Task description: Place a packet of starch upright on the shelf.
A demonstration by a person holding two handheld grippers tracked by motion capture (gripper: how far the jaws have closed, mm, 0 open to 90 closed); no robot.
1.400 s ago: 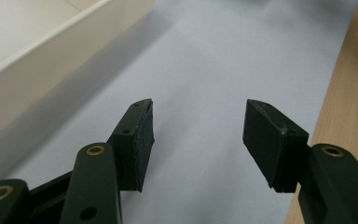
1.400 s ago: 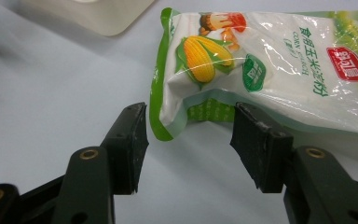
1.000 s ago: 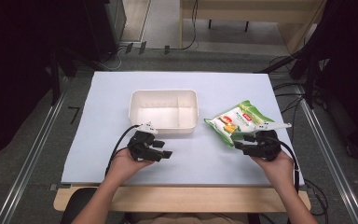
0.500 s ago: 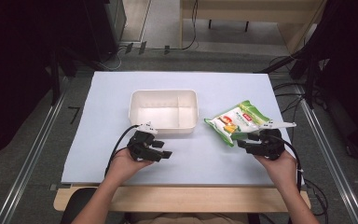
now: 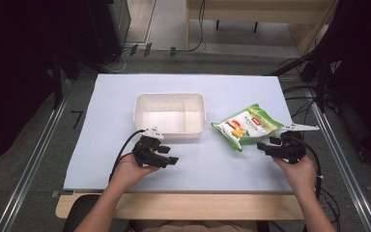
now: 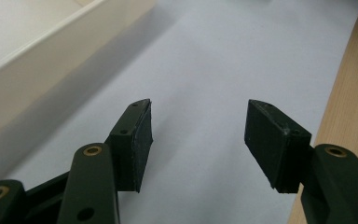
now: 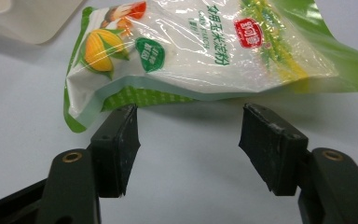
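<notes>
The right gripper (image 5: 265, 144) lay low over the pale blue mat (image 5: 232, 87), just beside the near edge of the green and clear bag (image 5: 246, 126); in the right gripper view its jaws stood spread wide, having just been opening, with bare mat between the pads (image 7: 121, 149) and the bag (image 7: 200, 51) lying just past their tips, not pinched. The bag rested flat on the mat at the right side of the table, printed with a yellow corn cob and a red label, a little apart from the white tray (image 5: 170, 116); the tray sat near the middle of the mat with a thin divider across its inside. The left gripper (image 5: 170, 160) hung close to the mat in front of the tray's near left corner; in the left gripper view its jaws were also spread, holding nothing, with the mat (image 6: 205, 70) showing between them, the tray's wall (image 6: 46, 70) off to one side and the wooden table edge (image 6: 349, 107) to the other; both hands came in from the near side, cables trailing back from each gripper.
</notes>
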